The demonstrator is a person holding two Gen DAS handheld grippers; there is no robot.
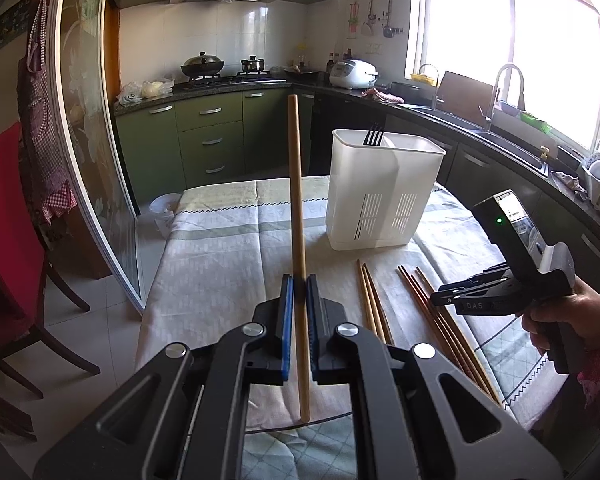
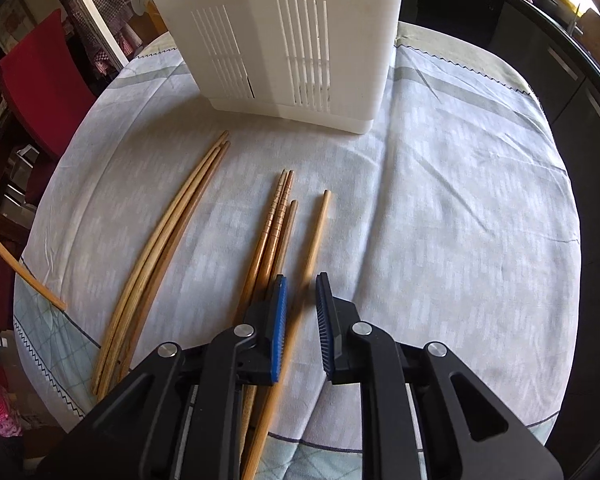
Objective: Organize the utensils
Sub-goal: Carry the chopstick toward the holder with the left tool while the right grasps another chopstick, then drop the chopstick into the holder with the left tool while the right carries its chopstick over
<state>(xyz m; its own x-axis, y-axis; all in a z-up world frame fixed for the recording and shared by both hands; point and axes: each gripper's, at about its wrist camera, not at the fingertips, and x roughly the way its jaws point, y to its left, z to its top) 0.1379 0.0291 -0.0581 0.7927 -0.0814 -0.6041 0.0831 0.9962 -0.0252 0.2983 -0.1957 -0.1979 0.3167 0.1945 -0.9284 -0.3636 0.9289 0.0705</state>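
Note:
My left gripper [image 1: 299,280] is shut on a light wooden chopstick [image 1: 296,184], which stands nearly upright above the table. Beyond it is the white slotted utensil caddy [image 1: 384,188] with a black fork [image 1: 374,136] in it. My right gripper [image 2: 302,280] points down at the table, jaws a little apart. A single chopstick [image 2: 318,228] lies between its pads and brushes the left one, but is not clamped. Several darker chopsticks [image 2: 278,216] lie just left of it, and a bundle of long pale ones [image 2: 180,216] further left. The caddy [image 2: 284,40] stands behind them.
The table wears a pale checked cloth [image 2: 460,200]. A red-backed chair [image 1: 4,216] stands to its left, green cabinets [image 1: 212,136] and a dark counter with a sink [image 1: 500,136] behind and to the right. A hand in a pink sleeve [image 1: 568,320] holds the right gripper.

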